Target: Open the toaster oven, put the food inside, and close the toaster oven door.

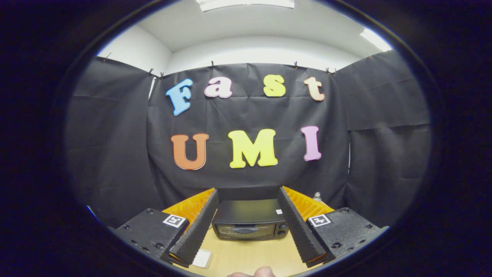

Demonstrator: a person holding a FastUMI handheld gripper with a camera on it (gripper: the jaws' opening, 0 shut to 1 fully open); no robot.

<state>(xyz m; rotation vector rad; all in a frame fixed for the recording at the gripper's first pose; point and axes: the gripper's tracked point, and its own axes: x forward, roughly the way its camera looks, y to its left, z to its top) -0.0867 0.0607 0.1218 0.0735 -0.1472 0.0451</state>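
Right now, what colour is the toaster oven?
Black, seen in the gripper view: the toaster oven sits beyond the open gripper.

A recording booth, likely in a lab: black cloth clipped up as walls, white ceiling with panel lights, wooden table.

hand-held gripper fingers apart | tabletop free ahead | toaster oven blocks beyond, door shut

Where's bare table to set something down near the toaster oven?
Bare table lies in front of the closed oven, between the open gripper fingers, back to the fingertip near the camera. A small white item crowds the left finger's base.
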